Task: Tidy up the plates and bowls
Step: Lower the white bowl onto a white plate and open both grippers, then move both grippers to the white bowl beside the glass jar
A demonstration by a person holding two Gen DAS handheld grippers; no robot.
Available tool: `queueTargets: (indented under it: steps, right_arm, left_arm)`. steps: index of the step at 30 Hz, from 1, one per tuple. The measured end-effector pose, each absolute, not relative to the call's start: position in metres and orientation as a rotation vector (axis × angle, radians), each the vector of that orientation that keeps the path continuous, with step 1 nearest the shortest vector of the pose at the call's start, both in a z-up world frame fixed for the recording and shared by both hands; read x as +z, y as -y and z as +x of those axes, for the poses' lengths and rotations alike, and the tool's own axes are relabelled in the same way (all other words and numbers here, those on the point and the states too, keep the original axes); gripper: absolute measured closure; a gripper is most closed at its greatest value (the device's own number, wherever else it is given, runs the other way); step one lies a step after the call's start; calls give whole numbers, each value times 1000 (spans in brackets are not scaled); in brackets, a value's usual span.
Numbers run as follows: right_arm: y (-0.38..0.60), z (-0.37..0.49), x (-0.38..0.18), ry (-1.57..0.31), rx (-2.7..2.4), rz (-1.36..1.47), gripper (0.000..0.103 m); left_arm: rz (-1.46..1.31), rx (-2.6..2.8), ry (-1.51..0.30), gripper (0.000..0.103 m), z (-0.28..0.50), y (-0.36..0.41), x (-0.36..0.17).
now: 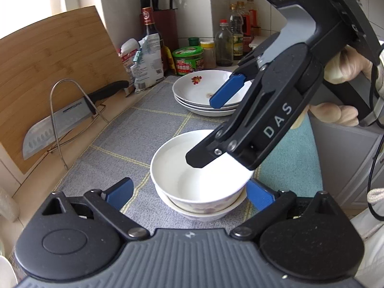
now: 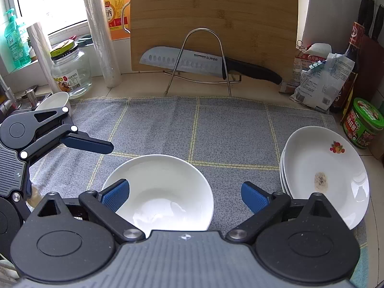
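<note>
Two stacked bowls (image 1: pixel 199 187) between left tongs (image 1: pixel 189 193), both tongs apart, unclamped

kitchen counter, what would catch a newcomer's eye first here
The white bowl nested in another bowl sits mid-cloth, between both open grippers, the left gripper and the right gripper, touched by neither. To its right stands a stack of plates, the top one bearing a fruit print and a brown stain. Behind, a big knife rests in a wire rack against the cutting board.
</note>
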State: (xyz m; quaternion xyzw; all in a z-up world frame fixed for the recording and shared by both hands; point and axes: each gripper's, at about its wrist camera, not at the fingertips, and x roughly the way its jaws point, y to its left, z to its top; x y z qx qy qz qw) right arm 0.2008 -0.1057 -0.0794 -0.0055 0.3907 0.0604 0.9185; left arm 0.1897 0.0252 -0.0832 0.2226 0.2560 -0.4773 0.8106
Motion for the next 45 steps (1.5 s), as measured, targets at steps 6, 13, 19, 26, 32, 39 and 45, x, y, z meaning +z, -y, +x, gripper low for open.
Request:
queueTargets:
  steps: [6,13,19,26,32,39,45]
  right_arm:
    - [91,202,-71,-768,171,-55,0]
    - [64,212,-64,-673,341,-143,0]
    - [14,208,-55,-617,428,-213,0]
    - [-57,206,-71,-615,416,-277,0]
    - [-113,222,-99,-672,394,-262,0]
    - [-145,245,-125,-718,364,-249,0]
    - [-155,265,-132,-704,372,-273,0]
  left_arm:
    - [353,-858,-603,2,185,-57,-74]
    - [245,-568,-644,2,174,-98,-67]
    - [203,-407,-658,2,174,-154,-60]
    - [125,-407,-700,2,206,-224,-61]
    - [161,-473,-744,2,236,-260,-67]
    - [160,-518,-818,2,277,-278,-73]
    - [130,-525,-852,2,309,-279,-81]
